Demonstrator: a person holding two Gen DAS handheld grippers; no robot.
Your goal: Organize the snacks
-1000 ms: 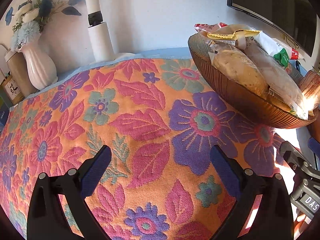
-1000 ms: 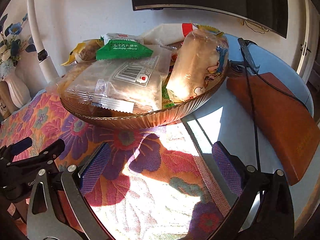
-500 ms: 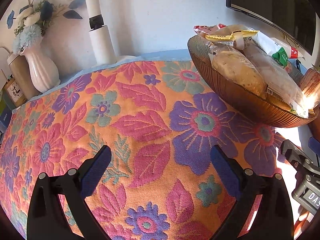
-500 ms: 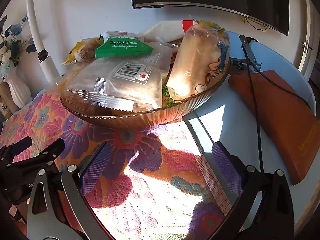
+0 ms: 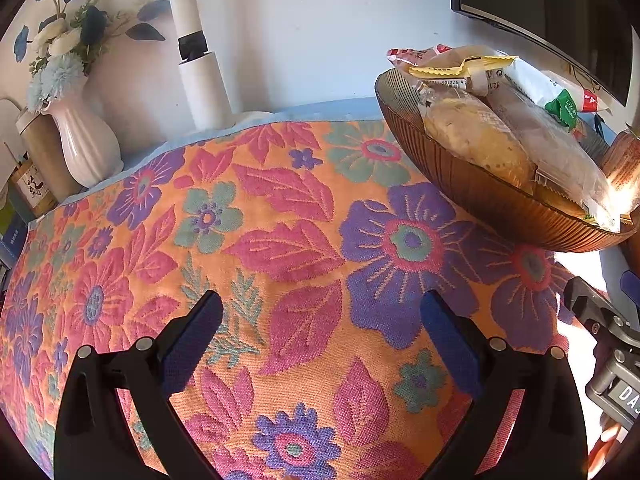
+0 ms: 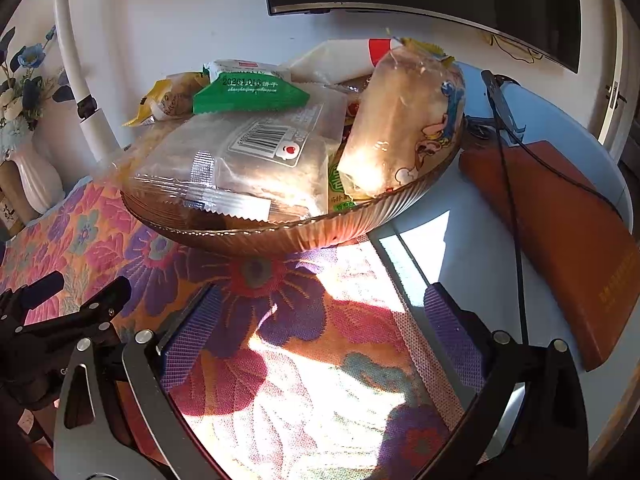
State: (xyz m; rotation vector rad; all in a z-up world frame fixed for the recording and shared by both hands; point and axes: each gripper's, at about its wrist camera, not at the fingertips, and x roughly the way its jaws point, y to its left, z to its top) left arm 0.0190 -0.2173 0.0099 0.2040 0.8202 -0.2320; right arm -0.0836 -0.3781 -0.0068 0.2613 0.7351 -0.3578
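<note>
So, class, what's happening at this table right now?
A person holds two grippers over a floral cloth. The left gripper and right gripper are both open and empty. A brown bowl, heaped with wrapped snacks, sits ahead of the right gripper. Nothing is being gripped.

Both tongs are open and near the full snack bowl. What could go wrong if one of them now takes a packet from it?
1. The packets are heaped above the rim of the bowl; pulling the clear barcode packet may drag the green packet that lies on it over the edge.
2. The bread packet leans on the rim and may tip out.
3. The black cable lies close to the right tongs.
</note>
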